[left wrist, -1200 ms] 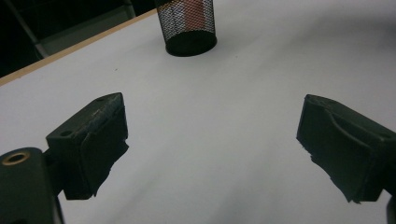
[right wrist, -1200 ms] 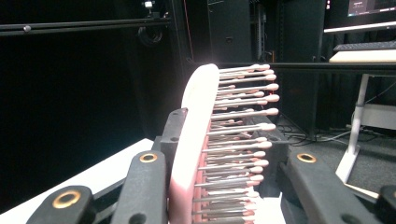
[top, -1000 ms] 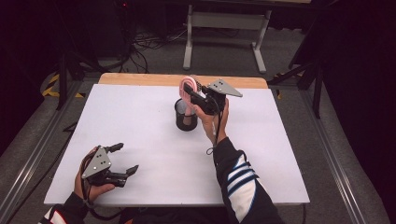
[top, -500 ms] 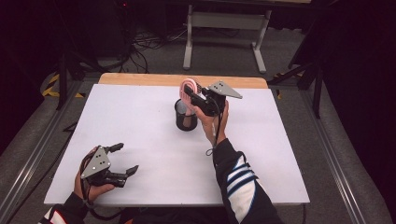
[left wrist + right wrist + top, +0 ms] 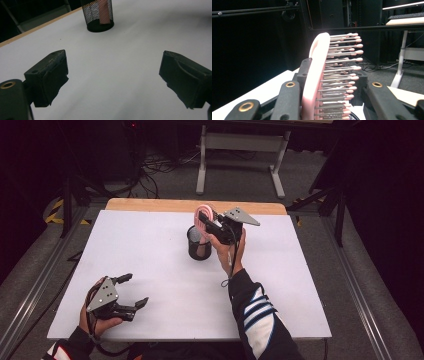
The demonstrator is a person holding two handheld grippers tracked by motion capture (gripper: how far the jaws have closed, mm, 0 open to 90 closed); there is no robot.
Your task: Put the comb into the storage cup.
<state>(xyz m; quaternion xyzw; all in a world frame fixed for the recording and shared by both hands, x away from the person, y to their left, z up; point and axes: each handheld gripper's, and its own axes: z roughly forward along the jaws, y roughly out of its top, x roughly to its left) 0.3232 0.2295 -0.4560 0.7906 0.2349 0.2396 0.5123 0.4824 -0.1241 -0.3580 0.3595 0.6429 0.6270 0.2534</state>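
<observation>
A pink hairbrush (image 5: 202, 216) with pink-tipped bristles stands upright, its handle down inside a black mesh cup (image 5: 199, 246) at the table's middle back. My right gripper (image 5: 208, 223) is shut on the brush head above the cup. The right gripper view has the brush (image 5: 318, 75) pinched between the two black jaws of that gripper (image 5: 332, 78), bristles pointing right. My left gripper (image 5: 136, 289) rests open at the front left of the table, with nothing in it. Past its wide-apart jaws in the left gripper view (image 5: 113, 77) stands the cup (image 5: 93, 15) with the pink handle (image 5: 104, 12) inside.
The white table top (image 5: 150, 235) has a wooden strip (image 5: 150, 205) along its far edge. Beyond it on the floor are cables (image 5: 155, 167) and a white desk frame (image 5: 240, 150). A dark stand (image 5: 330, 200) is at the far right corner.
</observation>
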